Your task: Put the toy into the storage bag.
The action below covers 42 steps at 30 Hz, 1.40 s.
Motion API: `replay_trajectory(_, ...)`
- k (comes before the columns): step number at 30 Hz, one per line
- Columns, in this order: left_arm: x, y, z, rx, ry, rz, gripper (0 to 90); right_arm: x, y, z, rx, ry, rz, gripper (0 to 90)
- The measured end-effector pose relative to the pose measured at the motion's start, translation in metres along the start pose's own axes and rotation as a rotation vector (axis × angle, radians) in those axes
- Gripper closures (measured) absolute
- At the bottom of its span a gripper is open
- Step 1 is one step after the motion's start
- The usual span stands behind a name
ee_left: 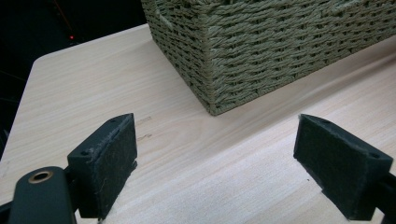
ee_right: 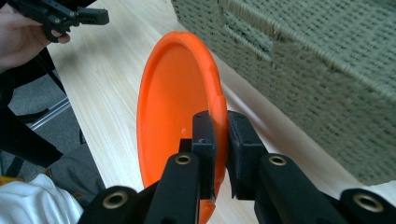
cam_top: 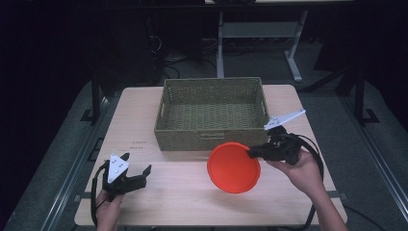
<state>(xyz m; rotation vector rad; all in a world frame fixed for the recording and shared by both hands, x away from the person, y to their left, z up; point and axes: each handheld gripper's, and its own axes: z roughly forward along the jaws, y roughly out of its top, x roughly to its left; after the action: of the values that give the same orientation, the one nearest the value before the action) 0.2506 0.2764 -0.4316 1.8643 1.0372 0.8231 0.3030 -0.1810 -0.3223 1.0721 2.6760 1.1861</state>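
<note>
An orange plate [cam_top: 233, 167] hangs tilted above the table, just in front of the woven basket [cam_top: 211, 113]. My right gripper [cam_top: 253, 153] is shut on its right rim; in the right gripper view the two jaws pinch the plate [ee_right: 173, 107] edge between them at the gripper [ee_right: 221, 140]. My left gripper [cam_top: 139, 172] rests low at the table's front left, open, with nothing between its pads [ee_left: 109, 158]. The basket's corner [ee_left: 261, 51] stands a short way beyond those pads.
The light wooden table [cam_top: 159, 202] has bare surface between both hands. The basket looks empty inside. Beyond the table is a dark floor with desk legs [cam_top: 293, 62] and cables. Table edges lie close to both hands.
</note>
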Motion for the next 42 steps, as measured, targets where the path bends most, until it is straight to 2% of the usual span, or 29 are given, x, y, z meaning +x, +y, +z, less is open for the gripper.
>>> replay_trajectory(5,0.000,0.000,0.000,0.000,0.000,-0.001,12.8,0.002,0.011,-0.008,0.002,-0.018,0.000,82.3)
replay_trajectory(18,0.001,-0.001,0.000,-0.002,0.003,-0.007,12.8,0.001,0.041,-0.021,-0.008,-0.022,-0.016,82.2)
replay_trajectory(42,0.003,-0.001,-0.001,0.000,0.006,-0.012,12.8,-0.004,0.087,-0.028,-0.008,-0.035,-0.030,82.2)
